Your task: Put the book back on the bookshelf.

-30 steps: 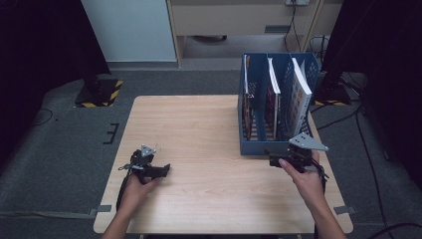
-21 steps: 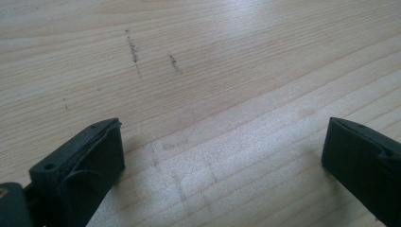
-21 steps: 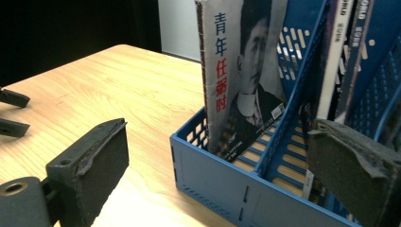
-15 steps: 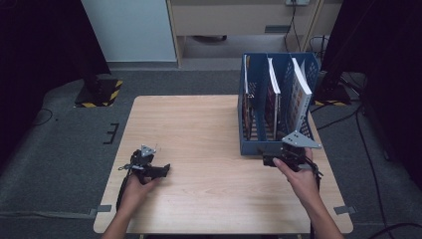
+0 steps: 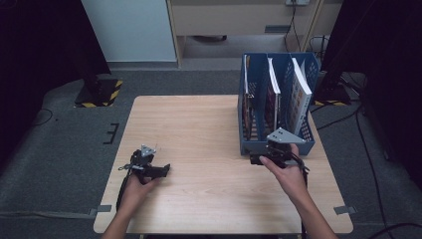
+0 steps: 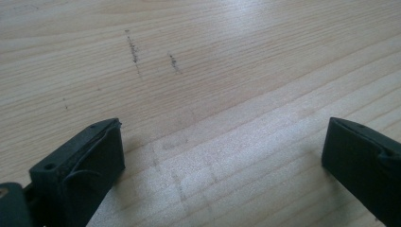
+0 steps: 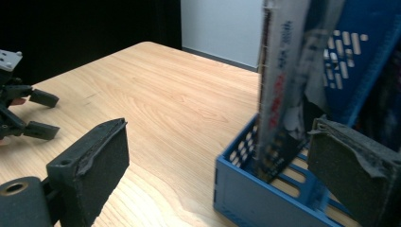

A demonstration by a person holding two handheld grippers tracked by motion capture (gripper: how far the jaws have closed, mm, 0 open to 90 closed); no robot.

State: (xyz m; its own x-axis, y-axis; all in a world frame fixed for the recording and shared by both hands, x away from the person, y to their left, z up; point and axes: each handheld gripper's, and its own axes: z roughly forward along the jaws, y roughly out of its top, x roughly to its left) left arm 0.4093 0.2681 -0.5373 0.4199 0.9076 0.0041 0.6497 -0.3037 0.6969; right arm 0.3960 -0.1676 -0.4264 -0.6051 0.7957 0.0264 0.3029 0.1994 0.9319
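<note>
Locate the black two-jaw right tool at the near left corner of the blue perforated plastic file rack, which stands toward the right side of the light wooden worktop. Read the jaws as spread wide and gripping nothing; in the right gripper view, find the near edge of the leftmost thin upright magazine in the gap between them, not yet touched. Judge this placement as a line-up for closing on that edge and drawing the magazine out over the low front wall of the rack – probable, not certain. Treat the upright storage as deliberate: kept on edge by the dividers, with near edges left open to a grasp. Find the black two-jaw left tool resting low near the front left of the worktop, well apart from the rack; confirm in the left gripper view jaws parted over bare wood, nothing between them. Judge this as a parked position, kept clear of the working side. Spot the same left tool far off in the right gripper view. Count as follows – one worktop, one rack with three compartments, three upright magazines, apparently one per compartment, and two tools.
</note>
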